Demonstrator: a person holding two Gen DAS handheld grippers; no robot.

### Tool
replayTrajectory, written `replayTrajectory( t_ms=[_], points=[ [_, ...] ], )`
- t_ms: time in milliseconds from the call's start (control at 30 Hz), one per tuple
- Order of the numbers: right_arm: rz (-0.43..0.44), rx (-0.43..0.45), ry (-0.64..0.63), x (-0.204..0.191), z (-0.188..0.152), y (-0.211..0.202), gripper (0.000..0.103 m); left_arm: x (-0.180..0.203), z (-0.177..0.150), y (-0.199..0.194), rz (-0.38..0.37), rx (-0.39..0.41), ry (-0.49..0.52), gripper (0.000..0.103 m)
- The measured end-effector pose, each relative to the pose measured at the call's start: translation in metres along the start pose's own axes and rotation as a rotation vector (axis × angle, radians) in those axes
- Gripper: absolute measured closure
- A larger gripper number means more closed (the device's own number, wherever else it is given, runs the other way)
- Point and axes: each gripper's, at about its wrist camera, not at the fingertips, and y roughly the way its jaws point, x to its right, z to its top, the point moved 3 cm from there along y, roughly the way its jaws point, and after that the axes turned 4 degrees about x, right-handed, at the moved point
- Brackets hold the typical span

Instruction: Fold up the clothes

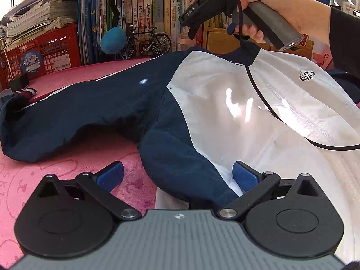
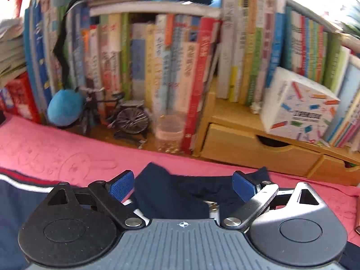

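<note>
A navy and white zip jacket point(image 1: 202, 103) lies spread on the pink cloth-covered table point(image 1: 45, 175), one navy sleeve point(image 1: 74, 112) stretched to the left. My left gripper point(image 1: 177, 175) is open, its blue pads either side of the jacket's lower hem. My right gripper point(image 2: 183, 185) is open over the navy collar point(image 2: 180, 193) at the far edge of the jacket. It also shows in the left wrist view point(image 1: 195, 22), held in a hand above the collar, with a black cable trailing across the white front.
A bookshelf point(image 2: 157, 67) full of books stands behind the table, with a model bicycle point(image 2: 126, 117), a blue plush toy point(image 2: 65, 108), a clear jar point(image 2: 168, 132) and wooden drawers point(image 2: 258, 150). A red crate point(image 1: 45, 54) with paper stacks sits at the far left.
</note>
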Motion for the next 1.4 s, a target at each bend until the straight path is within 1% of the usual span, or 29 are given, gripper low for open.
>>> replayTrajectory(
  t_ms=[33,67,100,133,167,233,300,333,367,467,533,633,667,733,767,800,833,900,967,1033,1067,1100,1167,1200,1267,1333,1400],
  points=[
    [-0.029,-0.033,-0.036,-0.016,0.0,0.012,0.01,-0.001,0.0,0.0,-0.004,0.003,-0.004,0.0],
    [-0.072,-0.063,-0.067,-0.028,-0.002,0.025,0.015,-0.002,0.0,-0.001,-0.007,0.005,-0.009,0.0],
    [-0.109,-0.096,-0.088,-0.038,-0.004,0.037,0.023,-0.003,0.0,-0.001,-0.012,0.008,-0.015,0.0],
    [-0.133,-0.133,-0.086,-0.042,-0.008,0.047,0.029,-0.004,0.0,-0.002,-0.017,0.011,-0.021,0.0],
    [-0.145,-0.159,-0.073,-0.045,-0.012,0.056,0.036,-0.005,0.0,-0.002,-0.02,0.013,-0.025,0.0],
    [-0.139,-0.162,-0.035,-0.05,-0.011,0.059,0.049,-0.005,0.0,-0.002,-0.019,0.013,-0.024,0.0],
    [-0.157,-0.159,-0.02,-0.058,-0.007,0.06,0.087,-0.003,0.0,-0.002,-0.014,0.012,-0.017,0.0],
    [-0.194,-0.144,-0.035,-0.062,-0.003,0.062,0.092,-0.003,0.0,-0.002,-0.012,0.011,-0.014,0.0],
    [-0.21,-0.129,-0.039,-0.065,0.001,0.063,0.093,-0.002,0.0,-0.002,-0.01,0.01,-0.012,0.0],
    [-0.204,-0.1,0.041,-0.064,0.014,0.061,0.094,-0.008,-0.001,-0.005,-0.037,0.025,-0.048,0.0],
    [-0.184,-0.068,0.105,-0.063,0.025,0.061,0.094,-0.013,-0.001,-0.006,-0.059,0.036,-0.078,0.0],
    [-0.154,-0.013,0.149,-0.065,0.038,0.067,0.094,-0.014,-0.001,-0.007,-0.07,0.042,-0.093,0.0],
    [-0.131,-0.009,0.148,-0.065,0.038,0.074,0.094,-0.014,-0.001,-0.007,-0.072,0.043,-0.096,0.0],
    [-0.049,-0.058,0.127,-0.064,0.033,0.092,0.089,-0.014,-0.001,-0.007,-0.07,0.041,-0.093,0.0],
    [-0.011,-0.084,0.127,-0.063,0.028,0.094,0.082,-0.013,0.0,-0.006,-0.069,0.041,-0.091,0.0],
    [0.023,-0.082,0.135,-0.061,0.023,0.091,0.075,-0.013,-0.001,-0.006,-0.069,0.041,-0.092,0.0],
    [0.052,-0.057,0.142,-0.058,0.019,0.081,0.069,-0.013,-0.001,-0.006,-0.07,0.042,-0.093,0.0],
    [0.117,-0.012,0.13,-0.054,0.016,0.055,0.04,-0.013,-0.001,-0.006,-0.071,0.042,-0.094,0.0],
    [0.167,0.043,0.1,-0.05,0.014,0.022,0.029,-0.014,-0.001,-0.006,-0.075,0.045,-0.1,0.0],
    [0.208,0.11,0.074,-0.041,0.009,-0.023,0.02,-0.017,-0.001,-0.007,-0.083,0.051,-0.116,0.0],
    [0.228,0.126,0.067,-0.037,0.004,-0.041,0.011,-0.02,-0.001,-0.009,-0.083,0.057,-0.134,0.0],
    [0.249,0.142,0.059,-0.033,-0.001,-0.058,0.006,-0.026,0.0,-0.013,-0.064,0.056,-0.156,0.0],
    [0.268,0.156,0.007,-0.032,-0.016,-0.085,0.006,-0.04,0.004,-0.02,-0.028,0.057,-0.2,0.0],
    [0.265,0.16,-0.028,-0.032,-0.024,-0.095,0.006,-0.052,0.009,-0.028,-0.022,0.084,-0.218,0.0],
    [0.229,0.171,-0.095,-0.032,-0.039,-0.106,0.006,-0.077,0.018,-0.043,-0.005,0.134,-0.251,0.0],
    [0.221,0.18,-0.112,-0.032,-0.051,-0.108,0.005,-0.102,0.029,-0.03,0.115,0.114,-0.204,0.0],
    [0.231,0.168,-0.092,-0.031,-0.06,-0.102,0.004,-0.128,0.041,-0.018,0.236,0.095,-0.156,0.0]
  ],
)
